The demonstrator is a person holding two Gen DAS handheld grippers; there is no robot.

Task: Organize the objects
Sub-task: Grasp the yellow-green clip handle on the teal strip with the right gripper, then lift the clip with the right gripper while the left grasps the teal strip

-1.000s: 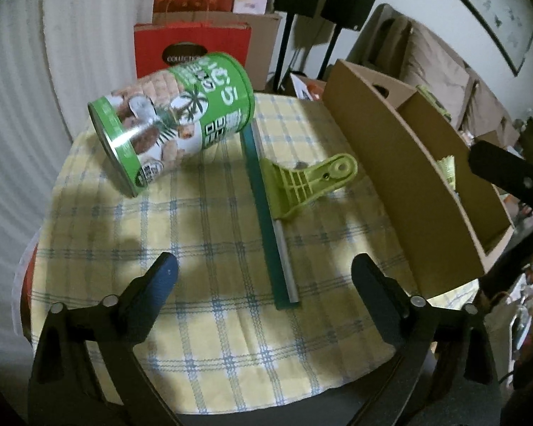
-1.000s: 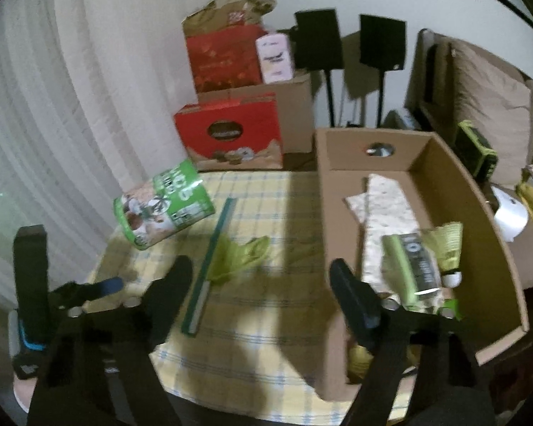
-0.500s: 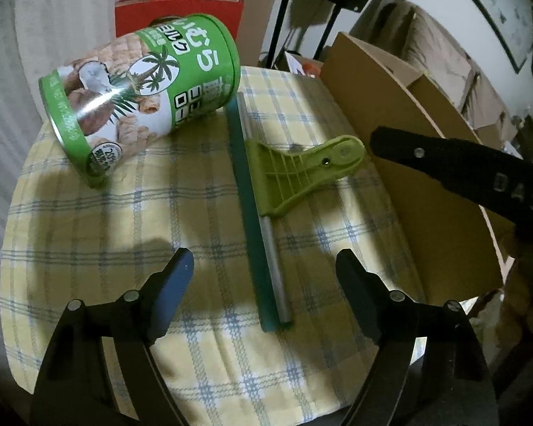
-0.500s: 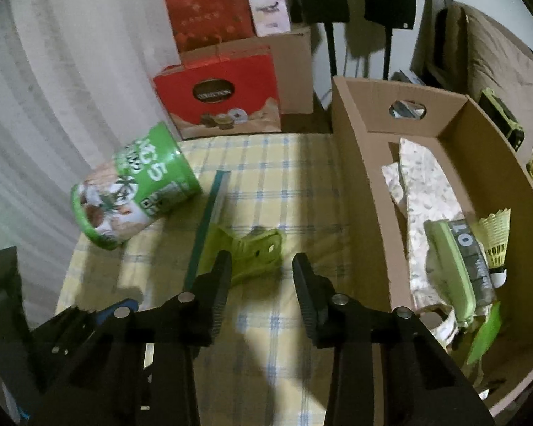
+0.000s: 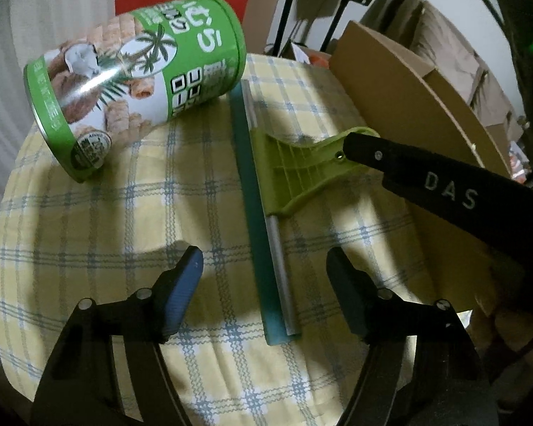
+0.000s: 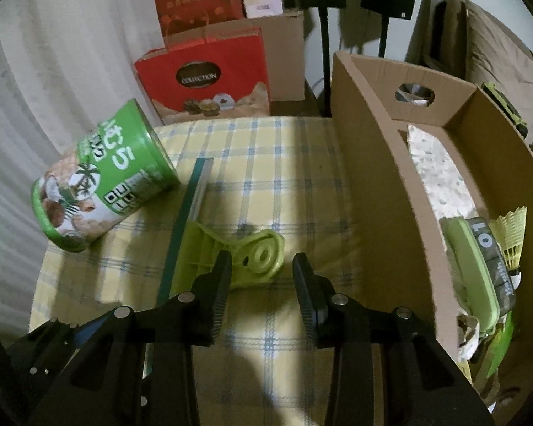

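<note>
Both your grippers have dropped toward the squeegee [image 5: 266, 213] on the table [image 5: 89, 241]. Your right gripper [image 6: 261, 269] has narrowed around its handle, not yet gripping; your left gripper [image 5: 264, 269] straddles the blade, jaws closing, untouched. Box [image 6: 391, 177] waits alongside.

can [image 5: 138, 81]: glossy printed metal | squeegee [image 5: 287, 170]: ribbed green plastic | tablecloth [image 5: 89, 241]: woven checked cloth | box [image 6: 380, 163]: matt cardboard
</note>
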